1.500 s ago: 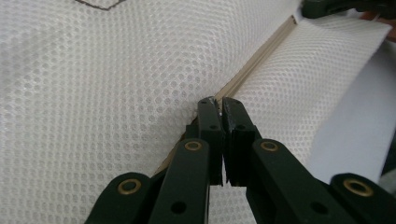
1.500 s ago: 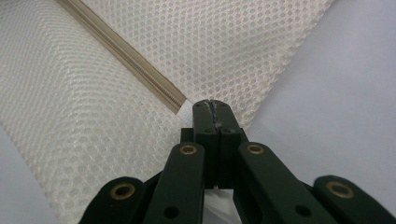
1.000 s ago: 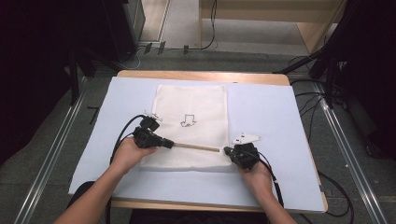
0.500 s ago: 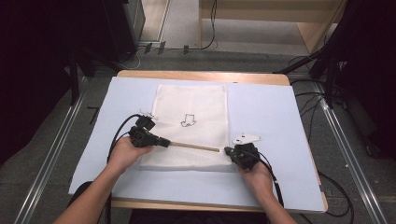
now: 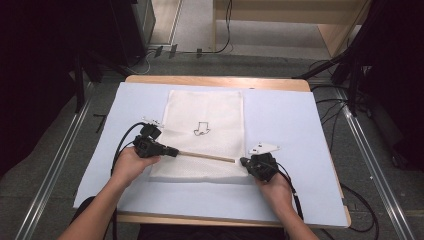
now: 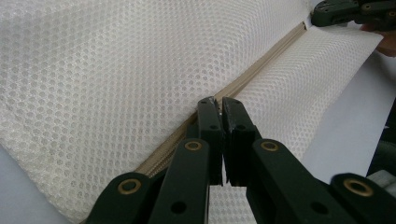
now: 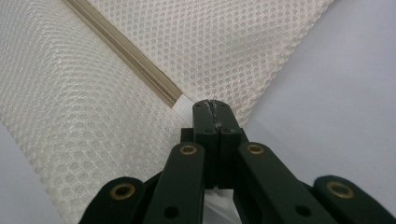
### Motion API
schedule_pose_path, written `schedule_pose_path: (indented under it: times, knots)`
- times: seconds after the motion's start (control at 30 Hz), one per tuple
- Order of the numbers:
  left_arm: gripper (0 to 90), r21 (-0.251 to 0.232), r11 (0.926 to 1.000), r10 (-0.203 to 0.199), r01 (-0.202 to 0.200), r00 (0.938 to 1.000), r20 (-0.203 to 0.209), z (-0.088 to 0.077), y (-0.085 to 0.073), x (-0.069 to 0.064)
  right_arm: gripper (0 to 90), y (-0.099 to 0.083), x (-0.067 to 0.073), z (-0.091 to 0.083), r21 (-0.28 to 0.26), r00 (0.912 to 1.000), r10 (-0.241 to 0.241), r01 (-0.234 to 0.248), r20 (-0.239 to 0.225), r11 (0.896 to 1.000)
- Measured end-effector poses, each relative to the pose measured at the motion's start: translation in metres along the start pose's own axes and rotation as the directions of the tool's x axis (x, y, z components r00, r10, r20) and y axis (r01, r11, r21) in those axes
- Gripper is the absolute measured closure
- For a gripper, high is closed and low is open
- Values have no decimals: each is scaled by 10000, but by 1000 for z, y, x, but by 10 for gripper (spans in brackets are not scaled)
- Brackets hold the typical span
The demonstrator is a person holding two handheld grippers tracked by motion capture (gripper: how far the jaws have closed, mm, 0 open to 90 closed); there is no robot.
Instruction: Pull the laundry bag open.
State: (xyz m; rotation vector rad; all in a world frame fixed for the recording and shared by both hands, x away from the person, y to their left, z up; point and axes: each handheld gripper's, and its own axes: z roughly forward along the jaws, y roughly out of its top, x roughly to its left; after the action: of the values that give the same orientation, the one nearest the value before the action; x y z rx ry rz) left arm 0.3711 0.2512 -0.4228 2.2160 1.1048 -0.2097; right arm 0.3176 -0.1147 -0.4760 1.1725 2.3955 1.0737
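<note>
A white mesh bag (image 5: 205,110) lies flat on the mat, with a beige zipper (image 5: 205,156) running across its near part. My left gripper (image 5: 173,151) lies on the zipper's left stretch. Its jaws are shut (image 6: 218,100) on the small metal zipper pull (image 6: 211,99). My right gripper (image 5: 243,161) is at the zipper's right end. Its jaws are shut (image 7: 211,103) on the bag's edge, beside the white tab (image 7: 185,102) that ends the zipper (image 7: 126,56). The right gripper (image 6: 345,11) also shows far off in the left gripper view.
The bag rests on a pale blue mat (image 5: 290,115) that covers a wooden table (image 5: 215,80). A small black print (image 5: 202,129) marks the bag's middle. Cables (image 5: 122,145) trail from both grippers. Metal rails (image 5: 55,165) run along the floor on both sides.
My left gripper has slid a little to the left along the zipper. The right gripper and the bag's right end have stayed in place.
</note>
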Motion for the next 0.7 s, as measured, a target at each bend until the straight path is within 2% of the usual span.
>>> schedule_pose_path:
  times: [0.07, 0.1, 0.13, 0.2, 0.43, 0.5, 0.7]
  knots:
    - [890, -64, 10000, -1, 1, 9999, -113, -2, -1, 1, 900, 0, 0, 0, 34, 10000, -47, 47, 15, 10000]
    - [890, -153, 9998, -98, 97, 9999, -27, -3, -1, 1, 900, 0, 0, 0, 22, 10000, -73, 73, 15, 10000]
    - [890, -240, 9997, -49, 44, 9997, -223, -5, -2, 1, 900, 0, 0, 0, 20, 10000, -29, 29, 21, 10000]
    - [890, -367, 9991, -203, 199, 9997, -116, -6, -3, 2, 900, 0, 0, 0, 45, 9999, -103, 102, 23, 9999]
    - [891, -190, 9989, -436, 432, 9988, -231, -7, -4, 4, 900, 1, 1, 0, 67, 9999, -124, 123, 81, 9999]
    - [891, -316, 9979, -565, 561, 9983, -148, -6, -4, 4, 900, 1, 1, 0, 85, 9999, -131, 130, 78, 9999]
    - [888, -312, 9963, -810, 803, 9965, -209, 3, -5, 4, 900, 1, 2, 0, 104, 9999, -84, 83, 130, 9999]
